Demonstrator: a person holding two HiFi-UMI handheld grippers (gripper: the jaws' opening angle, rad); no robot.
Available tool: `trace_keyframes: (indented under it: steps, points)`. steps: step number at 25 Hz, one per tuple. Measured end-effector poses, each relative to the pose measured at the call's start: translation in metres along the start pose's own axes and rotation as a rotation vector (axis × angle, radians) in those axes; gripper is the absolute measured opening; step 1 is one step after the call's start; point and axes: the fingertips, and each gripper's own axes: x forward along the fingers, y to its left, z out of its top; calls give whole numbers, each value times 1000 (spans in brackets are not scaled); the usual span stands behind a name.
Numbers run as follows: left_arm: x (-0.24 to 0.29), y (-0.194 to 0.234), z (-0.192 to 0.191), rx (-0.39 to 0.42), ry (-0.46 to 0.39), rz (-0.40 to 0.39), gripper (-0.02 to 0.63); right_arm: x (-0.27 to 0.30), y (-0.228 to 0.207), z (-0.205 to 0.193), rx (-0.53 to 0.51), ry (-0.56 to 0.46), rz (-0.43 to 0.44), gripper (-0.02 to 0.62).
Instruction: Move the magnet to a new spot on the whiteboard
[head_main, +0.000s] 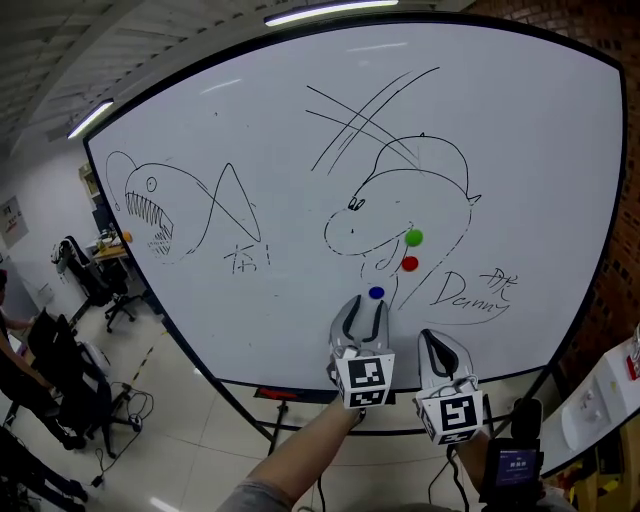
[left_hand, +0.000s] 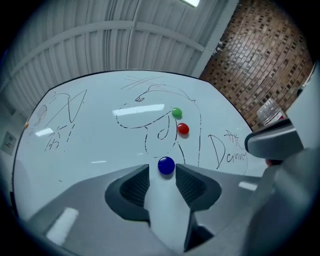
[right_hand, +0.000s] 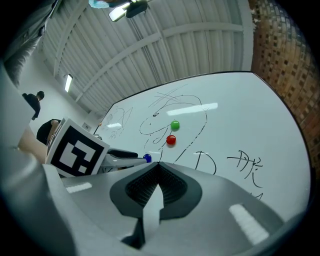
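A whiteboard (head_main: 300, 150) covered in marker sketches filled the space ahead of me, with a brick wall (left_hand: 260, 65) off to the right of it. My left gripper (head_main: 362, 305) was raised to the board with its jaws apart, and the blue magnet (left_hand: 166, 165) sat on the board right at the far end of the gap between the two tips, neither pad pressing on it as far as I could see. Just beyond those tips, up and a little to the right, the red magnet (head_main: 409, 264) and then the green magnet (head_main: 413, 238) clung to the drawing. My right gripper (right_hand: 159, 166) hung just beside the left one, on its right and slightly lower, jaws together with nothing between them, the blue magnet off to its left.
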Motion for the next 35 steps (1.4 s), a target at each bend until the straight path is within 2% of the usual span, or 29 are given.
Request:
trace_keyframes:
  steps: [2,5,8,10,12,20,27,35]
  points:
    - [8,-5,2,23,10,2,194,1,-2,2,0,-4,1,-5]
    - [15,-7,3,52,21,30,206,2,-5,3,-1,-11,3,-5]
    - [15,-2,3,74,22,85,155,2,-9,3,1,-14,-1,-5]
    - [15,-2,3,84,14,96,149,3,-11,3,1,-18,-3,-5]
    - [15,-3,3,88,6,92,127,5,-12,2,1,-19,-3,-5]
    - [14,3,0,60,14,50,123,14,-5,0,2,-16,4,-5]
    - [-1,36,0,48,-1,68,123,33,18,0,7,-28,39,-5]
    - [-26,107,-16,45,19,126,123,80,76,10,-2,-62,118,-5]
